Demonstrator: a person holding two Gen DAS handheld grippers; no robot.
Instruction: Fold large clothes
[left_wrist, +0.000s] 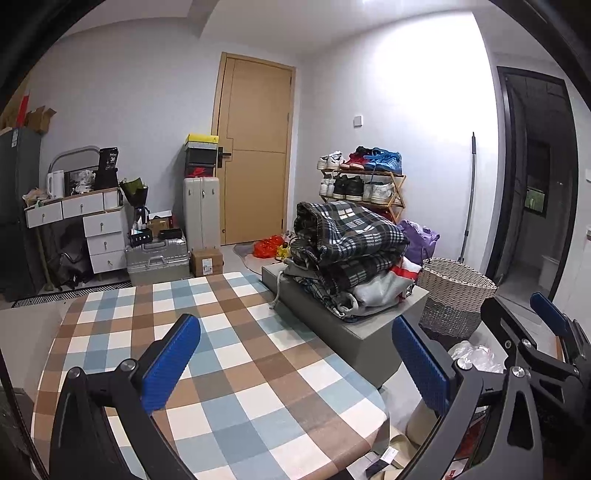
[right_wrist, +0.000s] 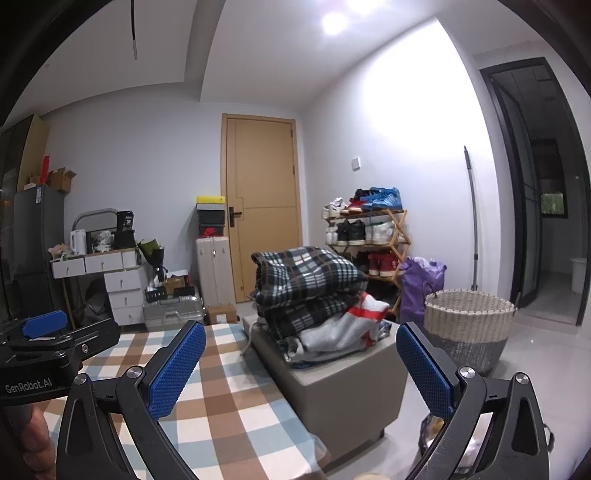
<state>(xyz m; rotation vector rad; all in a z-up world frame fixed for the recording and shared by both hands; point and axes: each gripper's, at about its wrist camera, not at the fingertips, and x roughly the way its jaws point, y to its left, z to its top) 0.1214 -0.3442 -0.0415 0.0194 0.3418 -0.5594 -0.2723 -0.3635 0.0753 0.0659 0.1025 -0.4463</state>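
Plainly, both grippers – left gripper (left_wrist: 295, 365), right gripper (right_wrist: 301, 369) – hang spread and empty over the bare checked tablecloth (left_wrist: 236, 343); the heaped plaid and grey clothes (left_wrist: 351, 251) sit right, on the grey ottoman (left_wrist: 354, 332) – between garments or finished, I can't tell

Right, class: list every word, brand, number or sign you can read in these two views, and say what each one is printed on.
"GenRobot.AI": white print on the left gripper body, seen in the right wrist view.
"36": white label on the black box on the desk; the smaller print above it is blurred.
Swoosh logo, no words: red shoebox beside the door.
Fridge sticker, carton labels, floor papers: too small to read.
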